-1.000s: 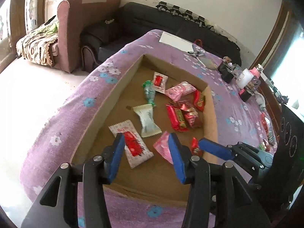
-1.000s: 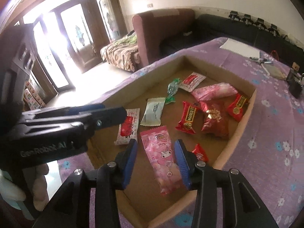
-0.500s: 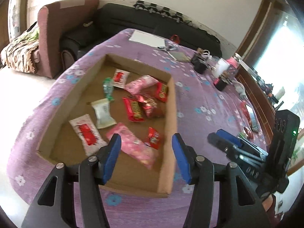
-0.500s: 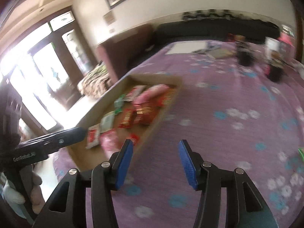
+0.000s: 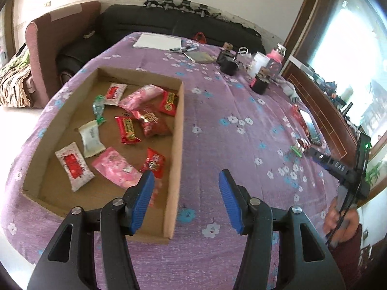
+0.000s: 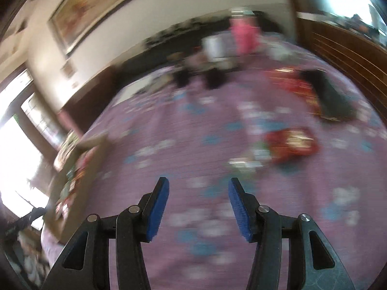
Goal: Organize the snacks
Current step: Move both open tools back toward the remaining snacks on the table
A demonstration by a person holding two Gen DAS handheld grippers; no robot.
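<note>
A shallow cardboard tray (image 5: 177, 130) lies on the purple flowered cloth and holds several snacks: a pink packet (image 5: 113, 166), red packets (image 5: 127, 130), a white one (image 5: 91, 139) and a green one (image 5: 98, 107). My left gripper (image 5: 185, 172) hovers open over the tray's right wall, nothing between its fingers. My right gripper (image 6: 198, 179) is over bare cloth, its jaws opening and empty. It also shows from the side at the right edge of the left wrist view (image 5: 314, 153). Ahead of it lie a loose red packet (image 6: 290, 145) and a green-white wrapper (image 6: 254, 157), both blurred.
At the table's far side stand a pink-capped bottle (image 5: 275, 55), dark small pots (image 5: 260, 84), a black box (image 5: 227, 64) and white paper (image 5: 157, 41). A dark flat thing (image 5: 312, 128) lies near the right edge. A black sofa (image 5: 181, 21) stands behind. A person's hand (image 5: 338, 220) holds the right gripper.
Both grippers left the tray and swung right. The right one travelled far across the cloth toward the loose snacks, and the pink packet stayed in the tray. Both pairs of jaws stand wider.
</note>
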